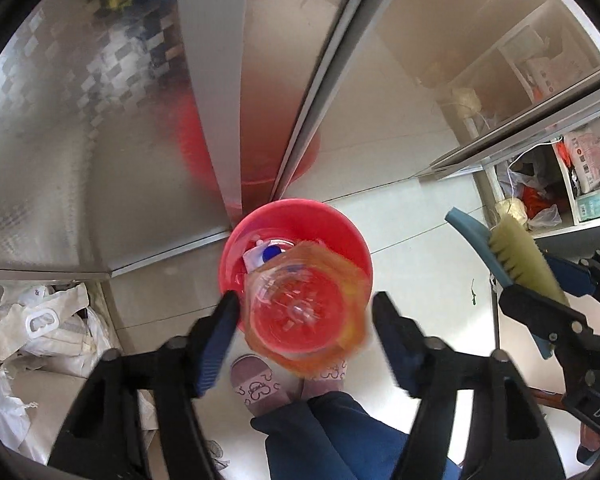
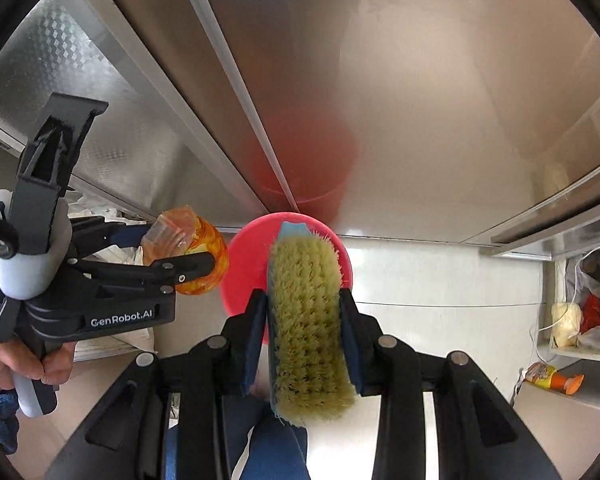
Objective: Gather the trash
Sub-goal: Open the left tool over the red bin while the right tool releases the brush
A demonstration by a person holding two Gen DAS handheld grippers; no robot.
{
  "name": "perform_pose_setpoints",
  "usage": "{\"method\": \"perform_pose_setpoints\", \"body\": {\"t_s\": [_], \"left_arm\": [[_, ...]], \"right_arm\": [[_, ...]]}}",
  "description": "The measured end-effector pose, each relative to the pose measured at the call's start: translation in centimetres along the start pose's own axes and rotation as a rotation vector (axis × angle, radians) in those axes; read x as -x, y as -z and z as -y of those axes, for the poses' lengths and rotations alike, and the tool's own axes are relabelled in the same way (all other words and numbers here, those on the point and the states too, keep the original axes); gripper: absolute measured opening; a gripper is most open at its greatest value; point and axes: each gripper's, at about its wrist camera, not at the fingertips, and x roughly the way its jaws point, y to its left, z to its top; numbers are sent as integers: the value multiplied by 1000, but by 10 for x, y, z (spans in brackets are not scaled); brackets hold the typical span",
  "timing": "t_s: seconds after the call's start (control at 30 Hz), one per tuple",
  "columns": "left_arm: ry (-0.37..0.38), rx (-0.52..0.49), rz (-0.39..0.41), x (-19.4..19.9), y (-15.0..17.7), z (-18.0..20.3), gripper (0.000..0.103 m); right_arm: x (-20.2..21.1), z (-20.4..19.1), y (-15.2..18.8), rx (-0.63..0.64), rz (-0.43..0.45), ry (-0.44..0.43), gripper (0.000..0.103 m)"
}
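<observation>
A red plastic bin [image 1: 352,248] stands on the pale floor against steel cabinet doors; a white and blue piece of trash [image 1: 262,255] lies inside. A clear plastic bottle with an orange label [image 1: 304,312] is blurred above the bin, between the spread fingers of my left gripper [image 1: 305,312], with gaps on both sides. In the right wrist view the bottle [image 2: 204,252] sits at the left gripper's tips [image 2: 202,266], left of the bin [image 2: 244,268]. My right gripper [image 2: 303,312] is shut on a blue-backed scrubbing brush [image 2: 304,320] with yellow bristles, also seen in the left wrist view [image 1: 516,256].
Steel cabinet doors [image 1: 100,140] rise behind the bin. White bags [image 1: 40,332] lie at the left. Open shelves with bags and packets [image 1: 560,184] are at the right. An orange bottle [image 2: 556,378] lies on a low shelf. The person's slippers [image 1: 260,384] and legs are below.
</observation>
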Motion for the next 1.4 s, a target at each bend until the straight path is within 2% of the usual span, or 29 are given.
{"method": "perform_pose_setpoints", "body": {"t_s": [0.07, 0.13, 0.67, 0.97, 1.03, 1.1, 1.17, 1.3, 1.4], "left_arm": [[2, -3, 2, 2, -1, 1, 81], [-4, -8, 2, 4, -1, 0, 82], [-43, 62, 5, 16, 16, -46, 84], [-82, 83, 1, 19, 22, -59, 84], [-94, 76, 3, 23, 23, -60, 84], [-92, 74, -3, 28, 24, -59, 84], [-77, 75, -3, 36, 25, -59, 84], [-89, 68, 21, 62, 25, -51, 84], [-105, 67, 41, 97, 23, -40, 84]], "right_arm": [[1, 0, 3, 0, 1, -1, 33], [1, 2, 4, 0, -2, -3, 33], [-29, -21, -11, 70, -51, -19, 33], [-49, -24, -17, 101, -90, -29, 35], [-48, -24, -18, 107, -105, -38, 39], [-42, -25, -17, 118, -94, -36, 54], [-32, -27, -16, 128, -73, -28, 64], [-6, -32, -16, 135, -47, 8, 66], [28, -32, -18, 144, -17, 29, 66]]}}
